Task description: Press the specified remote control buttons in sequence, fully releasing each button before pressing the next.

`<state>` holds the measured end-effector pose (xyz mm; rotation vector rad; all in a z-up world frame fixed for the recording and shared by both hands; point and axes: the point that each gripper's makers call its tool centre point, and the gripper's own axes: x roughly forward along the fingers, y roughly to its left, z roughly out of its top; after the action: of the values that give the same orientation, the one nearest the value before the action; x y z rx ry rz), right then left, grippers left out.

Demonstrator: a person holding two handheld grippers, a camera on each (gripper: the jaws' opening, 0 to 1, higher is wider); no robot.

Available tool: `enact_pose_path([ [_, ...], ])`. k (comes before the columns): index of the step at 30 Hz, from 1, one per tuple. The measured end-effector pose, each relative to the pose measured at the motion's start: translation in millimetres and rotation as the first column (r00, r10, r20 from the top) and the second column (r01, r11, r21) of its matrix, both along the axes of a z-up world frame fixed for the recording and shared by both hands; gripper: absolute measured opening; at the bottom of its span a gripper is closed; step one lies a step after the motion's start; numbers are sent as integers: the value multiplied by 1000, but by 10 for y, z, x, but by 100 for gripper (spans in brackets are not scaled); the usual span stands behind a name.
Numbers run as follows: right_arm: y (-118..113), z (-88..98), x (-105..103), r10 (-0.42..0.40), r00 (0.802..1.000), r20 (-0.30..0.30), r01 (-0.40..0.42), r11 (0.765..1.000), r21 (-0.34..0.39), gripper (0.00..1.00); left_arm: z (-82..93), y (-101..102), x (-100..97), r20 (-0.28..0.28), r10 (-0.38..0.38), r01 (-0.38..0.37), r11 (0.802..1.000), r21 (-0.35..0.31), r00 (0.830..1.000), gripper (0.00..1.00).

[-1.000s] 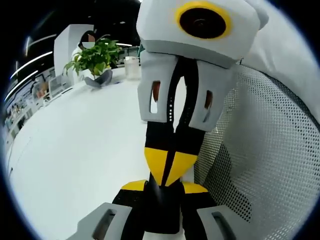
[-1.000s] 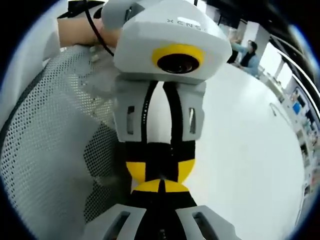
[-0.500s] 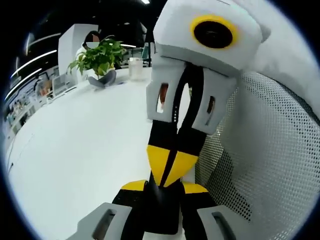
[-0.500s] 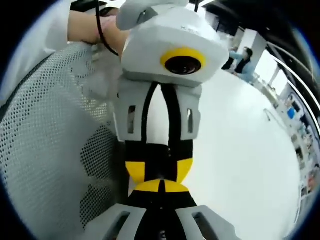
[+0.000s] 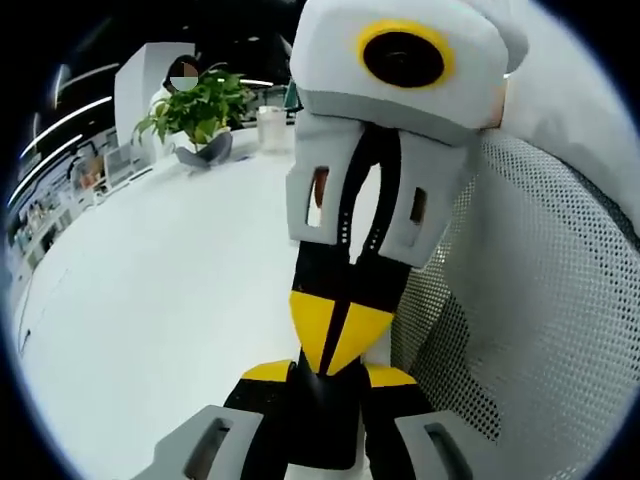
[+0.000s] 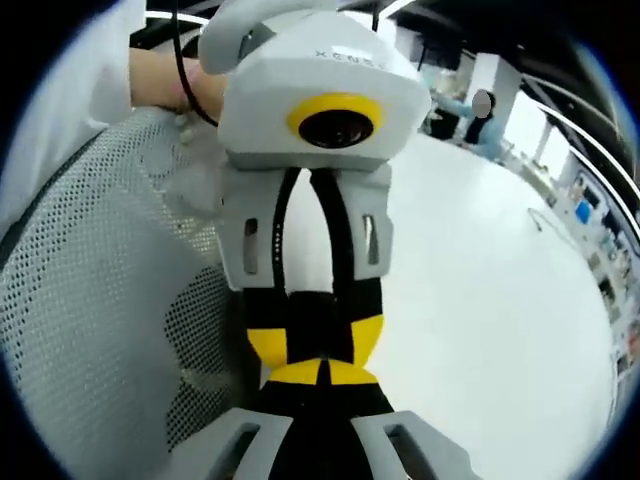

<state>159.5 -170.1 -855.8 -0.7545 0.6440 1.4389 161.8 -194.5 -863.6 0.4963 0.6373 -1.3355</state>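
Left gripper (image 5: 327,372): fingers shut, holding nothing; tip to tip with right gripper (image 6: 320,372) (fingers shut too).
Bench (image 5: 150,290): white, bare; I'd say pressing hasn't started.

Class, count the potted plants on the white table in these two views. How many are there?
1. The potted plant stands at the far edge of the white table, upper left in the left gripper view. Others may be hidden behind the grippers.
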Motion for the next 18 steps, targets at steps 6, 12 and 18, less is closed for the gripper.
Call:
enact_pose_path([
  [6, 4, 0, -6, -6, 1000, 1, 6, 1000, -10, 0, -2, -12, 4, 9, -13, 13, 1000, 11, 1000, 25],
  [12, 9, 2, 12, -46, 998, -48, 47, 999, 15, 0, 2, -12, 10, 12, -8, 8, 1000, -1, 1000, 25],
  [18, -14, 10, 6, -50, 996, -80, 52, 998, 27, 0, -2, -21, 16, 14, -14, 14, 1000, -7, 1000, 25],
])
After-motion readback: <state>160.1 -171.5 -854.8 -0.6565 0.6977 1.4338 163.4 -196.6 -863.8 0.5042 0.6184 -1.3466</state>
